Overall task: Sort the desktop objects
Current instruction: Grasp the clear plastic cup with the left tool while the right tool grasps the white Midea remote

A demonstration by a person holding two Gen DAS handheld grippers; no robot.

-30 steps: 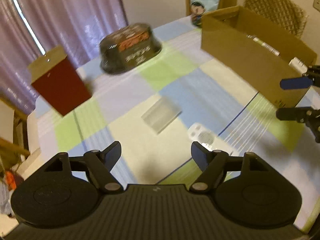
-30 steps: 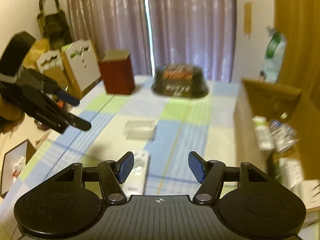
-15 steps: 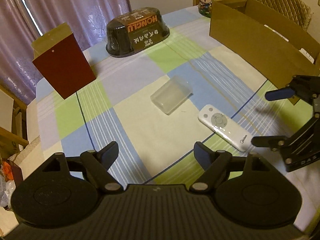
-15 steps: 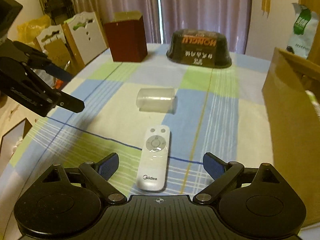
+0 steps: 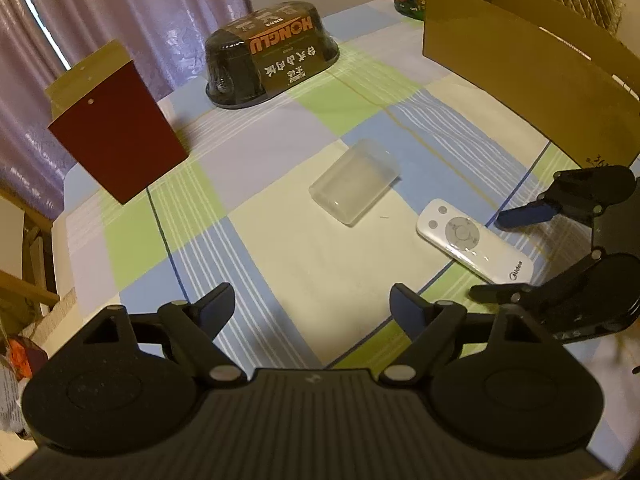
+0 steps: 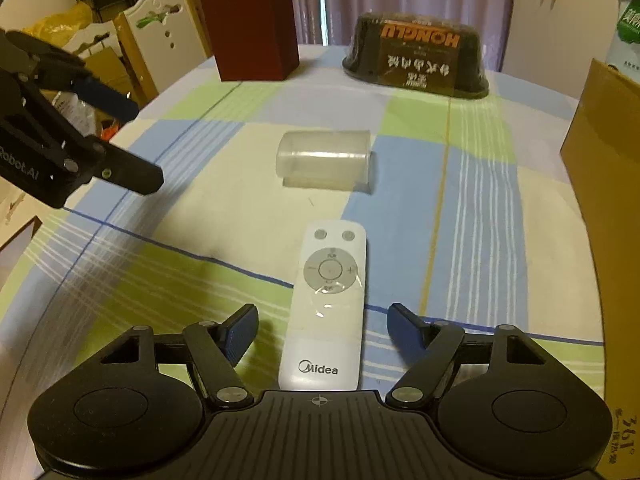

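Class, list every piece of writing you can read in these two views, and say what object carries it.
"Midea": white remote.
"HONGLU": dark wrapped food tub; its smaller characters are unreadable.
"Robot.AI": left gripper.
"361": cardboard box; the rest is too small.
Green bag: print blurred.

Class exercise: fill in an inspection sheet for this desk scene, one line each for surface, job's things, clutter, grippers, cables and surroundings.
Surface: checked tablecloth, flat.
Job's things: white Midea remote face up; clear plastic container on its side; cardboard box open at the table's edge.
Clutter: dark red box; HONGLU food package.
Grippers: right gripper open, straddling the remote; left gripper open, empty.
Cables: nothing seen.
Surroundings: purple curtains.
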